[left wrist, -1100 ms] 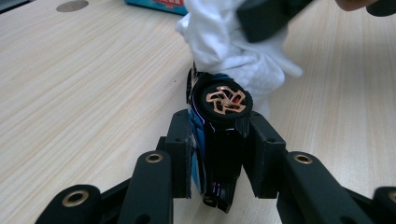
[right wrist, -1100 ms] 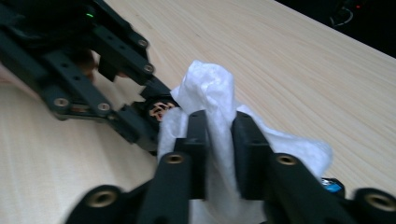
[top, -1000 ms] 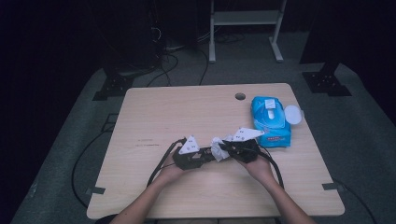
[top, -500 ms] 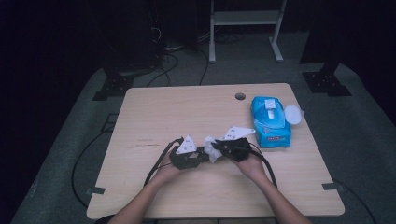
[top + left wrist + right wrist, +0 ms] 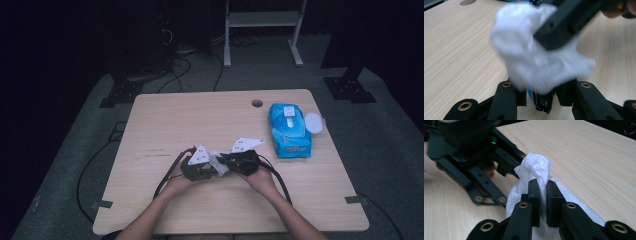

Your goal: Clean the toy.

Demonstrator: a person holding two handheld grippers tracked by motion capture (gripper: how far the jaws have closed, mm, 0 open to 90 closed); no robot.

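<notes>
White wipe [image 5: 536, 60] blurred, hiding left tool's [image 5: 541, 96] tips

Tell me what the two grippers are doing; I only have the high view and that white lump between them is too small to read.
Observer: Both are shut on the same white wipe. In the right gripper view, the right gripper pinches a fold of it between nearly closed jaws.
Operator: Confirm the left one too.
Observer: In the left gripper view, the wipe bunches out from the left gripper, whose jaws are clamped on its lower edge.
Operator: Report where they sit against each other.
Observer: The right gripper's jaws press into the wipe's upper side, directly ahead of the left gripper's jaws.
</notes>
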